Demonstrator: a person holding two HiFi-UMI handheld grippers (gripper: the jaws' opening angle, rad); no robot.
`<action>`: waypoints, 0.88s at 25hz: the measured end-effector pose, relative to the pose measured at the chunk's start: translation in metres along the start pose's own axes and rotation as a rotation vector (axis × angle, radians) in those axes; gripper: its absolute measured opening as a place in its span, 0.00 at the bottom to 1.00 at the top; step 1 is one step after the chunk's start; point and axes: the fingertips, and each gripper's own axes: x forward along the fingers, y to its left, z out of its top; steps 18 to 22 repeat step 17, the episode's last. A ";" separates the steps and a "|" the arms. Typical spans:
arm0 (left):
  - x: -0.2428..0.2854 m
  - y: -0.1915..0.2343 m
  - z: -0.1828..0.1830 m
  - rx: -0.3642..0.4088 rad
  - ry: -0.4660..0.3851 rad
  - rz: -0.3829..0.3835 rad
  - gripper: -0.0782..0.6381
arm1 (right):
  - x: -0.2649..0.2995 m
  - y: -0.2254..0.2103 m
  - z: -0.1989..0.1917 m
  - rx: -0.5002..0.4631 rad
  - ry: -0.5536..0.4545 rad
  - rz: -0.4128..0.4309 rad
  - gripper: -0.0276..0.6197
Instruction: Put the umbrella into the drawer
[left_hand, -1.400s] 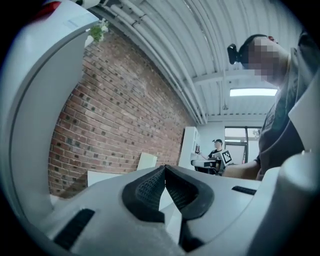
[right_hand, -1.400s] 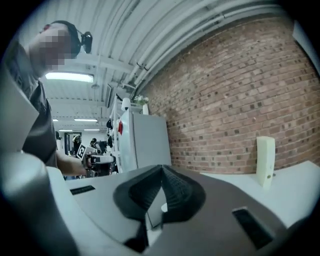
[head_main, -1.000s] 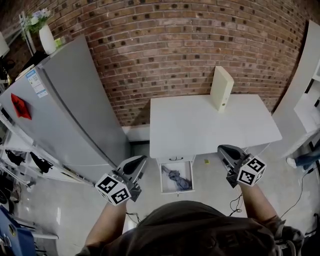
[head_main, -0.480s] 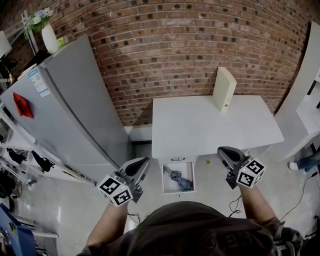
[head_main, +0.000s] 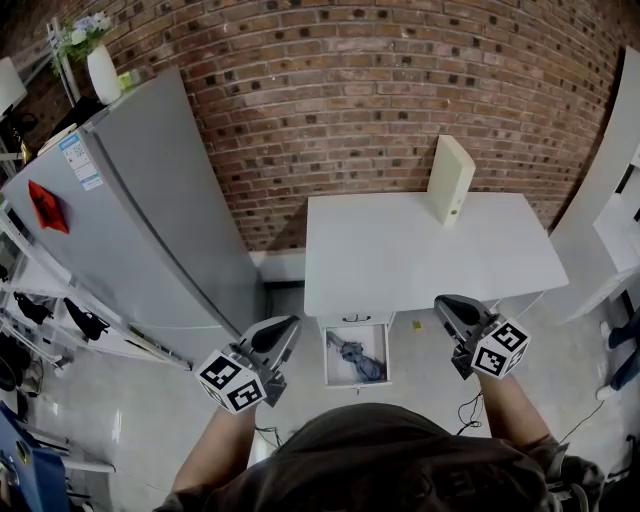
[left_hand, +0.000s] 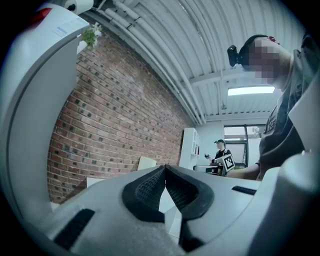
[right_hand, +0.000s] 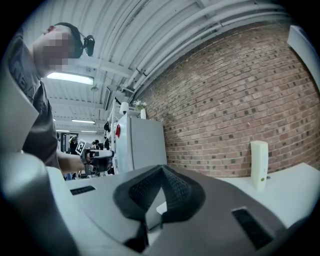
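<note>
Claws are nearest to the camera, at the bottom of the head view, held out by the person (head_main: 400, 460). Of these, the left claw (head_main: 287, 321) is at lower left of centre and the right claw (head_main: 443, 301) at lower right; both point level toward the wall. In each claw's own view the two dark ribbed pads meet at the tip, so both are clenched w/ nothing between them, i.e. empty.

Between the claws, at bottom centre of the frame, the drawer (head_main: 326, 362) is pulled out from under the white tabletop (head_main: 400, 250). Inside it lies a grey-blue crumpled bundle, which I take for the umbrella (head_main: 355, 360). It seems fully inside the walls; at this size I see nothing over the rim. Neither claw touches the drawer or the umbrella; both are well apart from them.

Further back, on the tabletop at upper right of centre, a cream box (head_main: 449, 180) stands upright near the back edge. At the left of the frame is a grey fridge (head_main: 130, 230) w/ a white vase (head_main: 102, 76) on top. The brick wall (head_main: 330, 90) closes the background.

Step in hand, by my judgement: placing is done, so the task is approx. complete. The next move, if any, is to shut the drawer. One clenched claw must go down to the drawer front and press straight in, w/o catching the umbrella fabric.
</note>
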 end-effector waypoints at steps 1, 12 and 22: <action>0.000 0.000 0.000 -0.001 0.000 0.000 0.11 | 0.000 0.001 0.000 -0.004 0.003 0.002 0.03; -0.004 -0.002 0.001 -0.001 -0.002 0.002 0.11 | 0.002 0.006 -0.003 -0.022 0.016 0.014 0.03; -0.006 -0.001 -0.001 -0.007 -0.006 0.004 0.11 | 0.002 0.008 -0.004 -0.026 0.016 0.022 0.03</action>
